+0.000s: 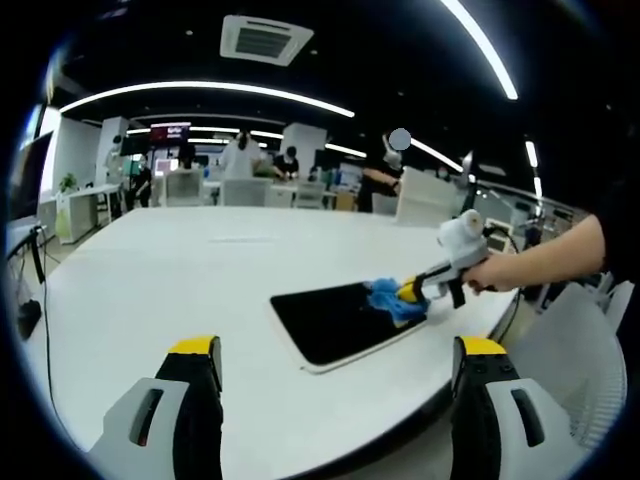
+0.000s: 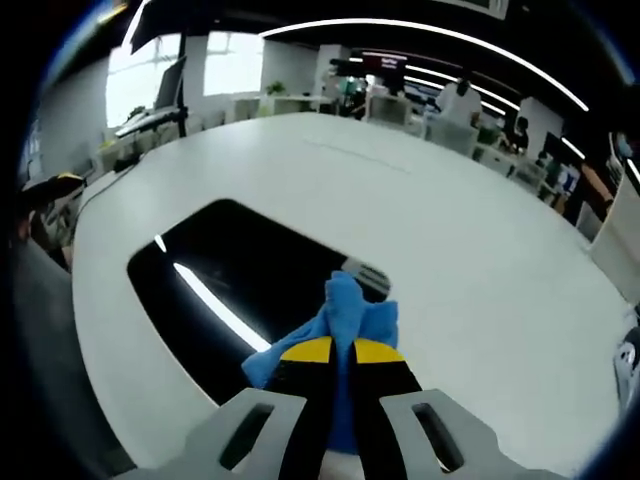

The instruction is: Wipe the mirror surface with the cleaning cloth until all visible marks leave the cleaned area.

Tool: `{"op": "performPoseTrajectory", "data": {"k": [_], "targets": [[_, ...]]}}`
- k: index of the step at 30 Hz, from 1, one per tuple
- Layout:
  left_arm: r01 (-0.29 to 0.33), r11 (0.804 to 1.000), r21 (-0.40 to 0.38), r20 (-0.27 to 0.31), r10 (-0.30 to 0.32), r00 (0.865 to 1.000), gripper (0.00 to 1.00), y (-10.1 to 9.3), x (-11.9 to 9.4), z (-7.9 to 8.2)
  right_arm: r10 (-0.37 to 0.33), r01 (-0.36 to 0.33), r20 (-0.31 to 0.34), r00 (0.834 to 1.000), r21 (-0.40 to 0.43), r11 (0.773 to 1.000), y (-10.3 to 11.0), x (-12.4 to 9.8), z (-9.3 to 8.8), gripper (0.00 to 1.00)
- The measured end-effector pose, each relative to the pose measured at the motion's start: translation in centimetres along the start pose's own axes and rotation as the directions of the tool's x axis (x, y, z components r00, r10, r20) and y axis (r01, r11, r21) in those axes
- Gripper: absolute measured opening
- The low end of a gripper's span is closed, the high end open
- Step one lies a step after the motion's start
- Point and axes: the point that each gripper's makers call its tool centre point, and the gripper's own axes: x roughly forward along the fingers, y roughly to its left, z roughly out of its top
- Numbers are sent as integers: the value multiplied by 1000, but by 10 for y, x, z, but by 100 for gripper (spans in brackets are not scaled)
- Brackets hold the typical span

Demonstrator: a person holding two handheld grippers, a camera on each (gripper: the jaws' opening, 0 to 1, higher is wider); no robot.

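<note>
Big white round bench (image 1: 180,290), open office behind it. Mirror (image 1: 340,320) lies flat on the bench near its edge: dark rounded rectangle with a pale rim. In the right gripper view the mirror (image 2: 235,290) reflects a bright ceiling light strip; marks on the glass too hard to make out in either view.

Right gripper (image 2: 340,360): jaws pressed together, pinching the blue cleaning cloth (image 2: 345,310). The cloth bunches up above the yellow jaw tips and sits on the mirror's near side, touching the glass. Lower part of the cloth hidden behind the jaws. Mirror's near corner is covered by cloth and gripper body.

In the left gripper view the right gripper (image 1: 410,292) comes in from the right, held by a person's hand (image 1: 490,272), sleeve cut off at the frame edge. Cloth (image 1: 392,300) sits at the mirror's right end, yellow tip poking into it.

Left gripper (image 1: 340,350): jaws spread wide, nothing between them, held off the bench on the near side and apart from the mirror. Only the jaw tips and grey bodies are in frame, the rest is cut off at the bottom.

Background: people (image 1: 240,155) standing at desks, white chairs (image 1: 425,200) beyond the bench, all small and blurred. Cables (image 1: 30,300) at the bench's left edge, unclear what they connect to.
</note>
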Motion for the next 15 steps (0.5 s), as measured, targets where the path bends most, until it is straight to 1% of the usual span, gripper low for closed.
{"op": "performPoseTrajectory", "data": {"k": [7,15], "targets": [[-1,1000,1,6,1,1000,95,0,0,1,17,-17,-13,1000,-9,1000,5,-6,-5,0],[-1,1000,1,7,1,1000,95,1,-1,1,35,-35,-4,999,-24,999,15,-17,-12,0]]}}
